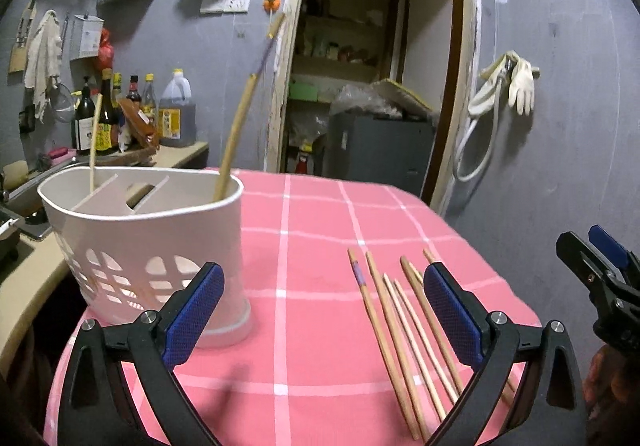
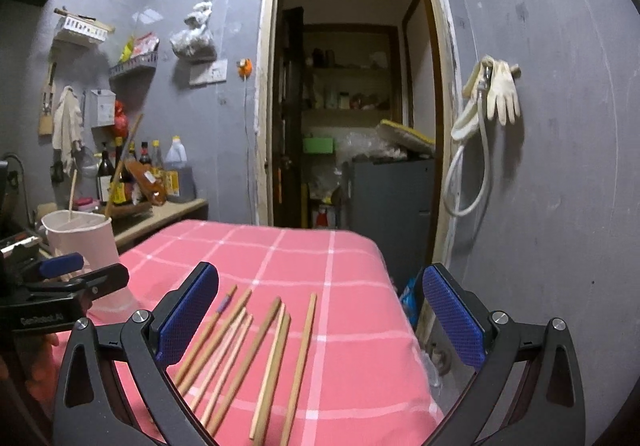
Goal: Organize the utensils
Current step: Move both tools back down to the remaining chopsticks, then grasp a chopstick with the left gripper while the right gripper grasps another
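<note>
1. A lived-in home kitchen, small, with grey walls.
2. Ahead and left of the tongs: a counter (image 1: 180, 155) crowded with sauce bottles (image 1: 105, 113) and a big oil jug (image 1: 177, 113).
3. Above it, wall racks (image 2: 134, 65) holding packets; a cloth (image 1: 42, 57) hangs on a hook.
4. Under the tongs: a table with a pink checked tablecloth (image 1: 312, 230), with a white utensil caddy (image 1: 148, 254) and loose chopsticks (image 2: 256, 358).
5. Straight ahead: an open doorway (image 2: 352, 85) into a pantry with stocked shelves.
6. Ahead and right: rubber gloves (image 2: 502, 93) and a hose (image 2: 468, 173) hang on the wall.
</note>
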`<state>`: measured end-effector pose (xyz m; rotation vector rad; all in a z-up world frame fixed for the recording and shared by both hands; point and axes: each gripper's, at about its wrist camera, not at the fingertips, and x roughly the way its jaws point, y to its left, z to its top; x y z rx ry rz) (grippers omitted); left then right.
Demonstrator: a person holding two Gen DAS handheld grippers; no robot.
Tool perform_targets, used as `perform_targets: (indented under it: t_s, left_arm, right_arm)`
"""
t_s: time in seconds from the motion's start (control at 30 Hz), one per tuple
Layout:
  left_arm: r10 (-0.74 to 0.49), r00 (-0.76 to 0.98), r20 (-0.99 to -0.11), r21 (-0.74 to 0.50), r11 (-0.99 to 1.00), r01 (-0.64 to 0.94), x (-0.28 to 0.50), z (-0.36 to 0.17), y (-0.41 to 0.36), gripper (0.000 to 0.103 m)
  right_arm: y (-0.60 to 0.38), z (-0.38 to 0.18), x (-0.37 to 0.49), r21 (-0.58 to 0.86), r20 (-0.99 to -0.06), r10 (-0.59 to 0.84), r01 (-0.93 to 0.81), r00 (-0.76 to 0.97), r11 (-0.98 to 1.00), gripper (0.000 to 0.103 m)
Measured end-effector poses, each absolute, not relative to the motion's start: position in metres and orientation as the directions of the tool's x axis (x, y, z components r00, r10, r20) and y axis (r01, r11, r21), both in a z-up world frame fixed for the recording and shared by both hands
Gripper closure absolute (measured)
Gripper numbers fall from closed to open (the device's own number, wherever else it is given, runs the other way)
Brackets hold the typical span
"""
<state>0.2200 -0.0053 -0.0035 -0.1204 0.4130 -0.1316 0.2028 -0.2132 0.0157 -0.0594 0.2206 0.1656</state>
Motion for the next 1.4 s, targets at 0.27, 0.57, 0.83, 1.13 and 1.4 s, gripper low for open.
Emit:
perform_targets:
  t_s: [0.27,0.57,0.83,1.13,1.4]
  left_arm:
    - [-0.195,0.863,-0.466,-0.119,0.980,0.158,0.235,-0.018,-0.017,0.006]
    - [-0.225,0.788,-0.573,-0.131,0.974,0.183,0.259,-0.035,-0.026,0.036]
    - [-0.261,0.696,-0.669,-0.176,0.965,0.194,0.287,-0.049,-0.030,0.060]
    - [-0.278,0.632,-0.723,-0.200,0.960,0.194,0.317,-0.056,-0.035,0.075]
    - [-0.291,0.597,-0.748,-0.211,0.956,0.202,0.328,-0.061,-0.039,0.080]
  right_arm:
    - [-0.212,0.004,0.226,-0.029,-0.359,0.168,-0.191,0.918,0.981,0.014]
    - [-0.216,-0.013,0.257,0.022,-0.527,0.182,-0.201,0.830,0.979,0.052]
    - [-0.214,-0.028,0.288,0.045,-0.646,0.210,-0.238,0.734,0.970,0.073]
    - [-0.207,-0.043,0.325,0.048,-0.730,0.214,-0.264,0.649,0.963,0.084]
    - [-0.206,-0.055,0.340,0.086,-0.780,0.234,-0.271,0.580,0.959,0.085]
